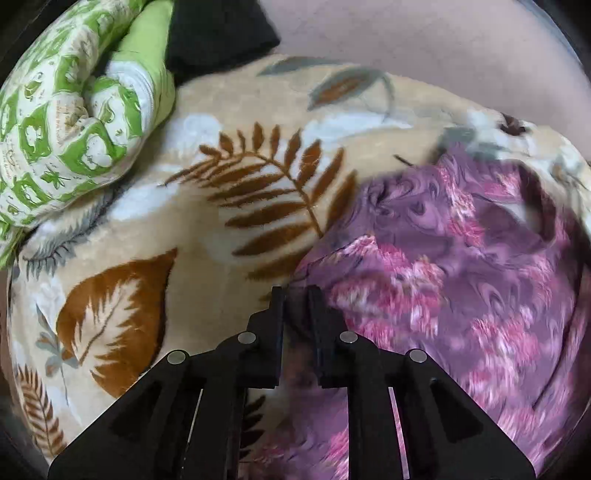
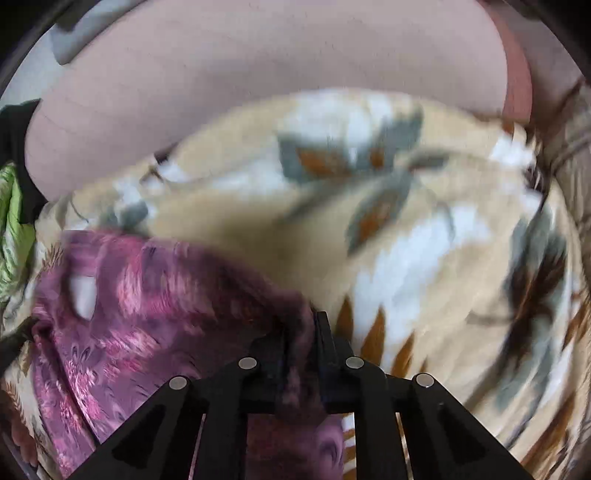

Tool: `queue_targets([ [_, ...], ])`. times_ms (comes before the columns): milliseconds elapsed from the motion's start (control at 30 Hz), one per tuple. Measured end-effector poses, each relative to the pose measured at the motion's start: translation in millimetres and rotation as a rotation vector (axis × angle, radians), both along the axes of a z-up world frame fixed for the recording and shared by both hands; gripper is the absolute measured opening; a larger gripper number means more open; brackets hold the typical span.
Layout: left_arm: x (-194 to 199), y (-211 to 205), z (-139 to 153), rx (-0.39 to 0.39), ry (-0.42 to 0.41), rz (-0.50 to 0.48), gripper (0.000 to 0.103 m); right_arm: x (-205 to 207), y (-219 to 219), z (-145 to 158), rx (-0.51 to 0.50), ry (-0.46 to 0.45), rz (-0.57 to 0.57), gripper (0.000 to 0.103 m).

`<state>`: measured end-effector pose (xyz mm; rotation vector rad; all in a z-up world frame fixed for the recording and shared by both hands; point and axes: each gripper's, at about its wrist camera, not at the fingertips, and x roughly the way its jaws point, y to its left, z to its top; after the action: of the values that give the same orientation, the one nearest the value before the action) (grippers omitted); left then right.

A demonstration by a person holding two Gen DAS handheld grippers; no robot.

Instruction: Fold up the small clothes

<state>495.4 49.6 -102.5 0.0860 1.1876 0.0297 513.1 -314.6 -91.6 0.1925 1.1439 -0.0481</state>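
Note:
A small purple garment with pink flower print lies rumpled on a beige fleece blanket with brown leaves. In the left wrist view my left gripper is shut on the garment's near left edge, with cloth bunched between the black fingers. In the right wrist view the same garment spreads to the left, and my right gripper is shut on its right edge, a fold of purple cloth pinched between the pads. Both grippers point steeply down at the blanket.
A green and white patterned cloth is bundled at the blanket's far left, with a black cloth behind it. A plain pinkish surface rises beyond the blanket. The green cloth shows at the left edge of the right wrist view.

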Motion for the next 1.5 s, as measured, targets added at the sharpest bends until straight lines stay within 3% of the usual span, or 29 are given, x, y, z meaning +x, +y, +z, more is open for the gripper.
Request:
queue_targets([
  [33,-8.2,6.2,10.9,-0.024,-0.039,0.0,0.013,-12.3,-3.4,17.8,0.018,-0.071,0.011,0.012],
  [100,-33.2,34.8,45.2,-0.129,-0.107,0.057,0.013,-36.9,-6.1,49.7,0.005,-0.152,0.042,0.024],
  [167,-62.5,53.7,72.0,-0.167,-0.181,0.089,0.024,-80.9,-10.3,83.6,0.033,-0.255,0.037,0.067],
  [200,-80.9,57.6,83.2,-0.154,-0.211,0.099,0.031,-99.7,-10.5,93.6,0.056,-0.281,0.046,0.078],
  [233,-111.8,67.0,93.3,-0.134,-0.238,0.115,0.053,-132.2,-11.4,108.0,0.083,-0.319,0.049,0.091],
  [267,-135.7,71.0,98.1,-0.129,-0.259,0.124,0.067,-156.4,-9.8,115.5,0.097,-0.343,0.041,0.092],
  [367,-233.3,80.1,97.8,-0.156,-0.303,0.145,0.069,-249.7,-6.9,119.4,0.173,-0.364,0.01,0.094],
  [467,-309.7,74.5,59.7,-0.217,-0.203,0.164,0.069,-324.5,-7.9,85.5,0.284,-0.354,-0.023,0.094],
  [533,-346.3,66.7,31.5,-0.23,-0.112,0.161,0.069,-351.7,-1.2,59.0,0.272,-0.246,-0.001,0.093],
  [600,-371.2,62.8,14.6,-0.255,-0.044,0.182,0.069,-372.3,-4.6,51.6,0.261,-0.218,-0.04,0.093],
  [700,-393.9,65.8,18.0,-0.318,-0.073,0.211,0.069,-406.0,-21.3,48.9,0.368,-0.244,-0.089,0.093],
  [767,-397.4,63.0,24.3,-0.303,-0.086,0.194,0.069,-420.5,-27.7,51.1,0.32,-0.255,-0.131,0.093],
  [867,-400.2,64.8,16.8,-0.3,-0.036,0.207,0.069,-431.2,-30.9,53.0,0.265,-0.245,-0.142,0.093],
  [933,-400.3,69.9,4.1,-0.307,0.031,0.236,0.069,-435.1,-36.5,46.0,0.279,-0.205,-0.151,0.089],
  [1000,-400.8,74.6,-7.1,-0.326,0.086,0.262,0.069,-435.9,-45.5,32.6,0.268,-0.138,-0.201,0.079],
  [1100,-408.8,77.3,-4.4,-0.372,0.061,0.276,0.069,-435.6,-48.6,13.1,0.28,-0.045,-0.208,0.076],
  [1200,-413.6,72.6,-8.5,-0.389,0.092,0.259,0.067,-438.7,-38.8,-4.8,0.287,0.029,-0.185,0.055],
  [1267,-416.2,72.5,-12.0,-0.359,0.099,0.276,0.049,-439.5,-26.4,-13.6,0.237,0.07,-0.162,0.041],
  [1333,-418.9,73.5,-10.4,-0.348,0.085,0.293,0.045,-439.3,-12.7,-13.4,0.142,0.074,-0.138,0.037],
  [1400,-420.4,74.1,-11.2,-0.342,0.082,0.299,0.038,-437.5,-7.2,-15.6,0.083,0.083,-0.143,0.014],
  [1433,-421.5,74.2,-11.1,-0.316,0.078,0.305,0.015,-438.0,-8.6,-16.6,0.085,0.08,-0.152,0.007],
  [1467,-422.7,75.3,-10.6,-0.331,0.071,0.3,0.006,-439.6,-9.9,-13.7,0.084,0.064,-0.161,0.006],
  [1500,-423.5,78.1,-9.2,-0.357,0.073,0.295,0.005,-443.0,-10.6,-6.2,0.074,0.029,-0.171,0.006],
])
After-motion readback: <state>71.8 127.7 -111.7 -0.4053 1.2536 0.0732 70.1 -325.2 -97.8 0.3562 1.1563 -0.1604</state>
